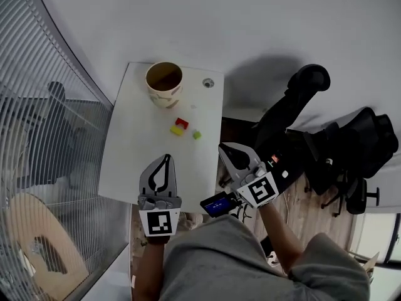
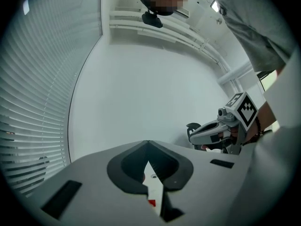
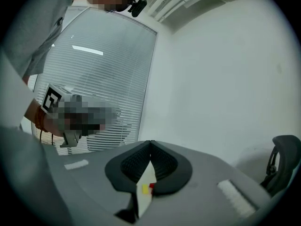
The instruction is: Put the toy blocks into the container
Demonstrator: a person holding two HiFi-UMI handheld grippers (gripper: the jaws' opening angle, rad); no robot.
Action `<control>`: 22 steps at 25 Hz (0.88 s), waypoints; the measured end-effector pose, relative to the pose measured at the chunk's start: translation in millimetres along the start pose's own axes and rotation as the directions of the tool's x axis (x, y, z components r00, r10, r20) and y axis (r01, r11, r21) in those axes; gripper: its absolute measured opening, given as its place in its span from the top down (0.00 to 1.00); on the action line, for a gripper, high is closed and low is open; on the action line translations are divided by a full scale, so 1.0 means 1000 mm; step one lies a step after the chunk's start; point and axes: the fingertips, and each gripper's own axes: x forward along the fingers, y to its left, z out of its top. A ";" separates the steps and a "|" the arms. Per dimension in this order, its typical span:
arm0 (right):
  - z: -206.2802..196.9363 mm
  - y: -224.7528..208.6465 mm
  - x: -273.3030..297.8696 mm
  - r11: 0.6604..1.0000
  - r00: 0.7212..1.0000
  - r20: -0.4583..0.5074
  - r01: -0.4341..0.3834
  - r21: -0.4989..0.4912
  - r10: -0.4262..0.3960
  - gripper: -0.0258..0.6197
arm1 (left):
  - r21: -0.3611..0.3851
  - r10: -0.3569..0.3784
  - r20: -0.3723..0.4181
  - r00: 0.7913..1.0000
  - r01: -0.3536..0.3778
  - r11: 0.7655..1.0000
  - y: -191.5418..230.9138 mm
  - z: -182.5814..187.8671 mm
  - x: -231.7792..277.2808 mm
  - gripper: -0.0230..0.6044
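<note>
Three toy blocks, one red, one yellow and one green, are lying on the tabletop just on the near side of the one container. Two grippers are hovering farther from the container than the blocks. The left gripper and right gripper are both closed tip to tip, holding nothing.

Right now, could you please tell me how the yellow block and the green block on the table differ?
The yellow block looks larger and longer than the green block. The yellow block lies against the red block, while the green block sits alone, nearer the right edge of the white table in the head view. Both rest on it, outside the cup.
</note>
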 end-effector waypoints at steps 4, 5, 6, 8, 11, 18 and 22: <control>-0.014 -0.008 0.013 0.999 0.999 -0.012 -0.039 -0.012 0.039 0.94 | -0.002 0.028 -0.007 1.000 -0.028 1.000 0.002 -0.008 0.009 0.95; -0.017 -0.010 0.016 0.999 0.999 -0.012 -0.050 -0.014 0.050 0.94 | 0.003 0.032 -0.011 0.999 -0.032 0.999 0.003 -0.010 0.011 0.95; -0.020 -0.010 0.020 0.998 0.998 -0.013 -0.063 -0.016 0.062 0.94 | 0.009 0.035 -0.014 0.999 -0.035 0.999 0.003 -0.011 0.012 0.95; -0.023 -0.012 0.027 0.996 0.996 -0.019 -0.087 -0.022 0.086 0.94 | 0.035 0.035 -0.011 0.999 -0.035 0.999 0.005 -0.011 0.016 0.95; -0.027 -0.018 0.038 0.992 0.992 -0.026 -0.121 -0.028 0.120 0.94 | 0.041 0.051 -0.020 0.999 -0.050 0.998 0.008 -0.012 0.021 0.95; -0.046 -0.026 0.062 0.978 0.978 -0.052 -0.202 -0.040 0.200 0.94 | 0.005 0.115 -0.053 0.992 -0.115 0.993 0.022 -0.021 0.024 0.95; -0.059 -0.027 0.074 0.969 0.968 -0.081 -0.240 -0.050 0.236 0.94 | -0.035 0.151 -0.064 0.987 -0.153 0.988 0.029 -0.027 0.027 0.95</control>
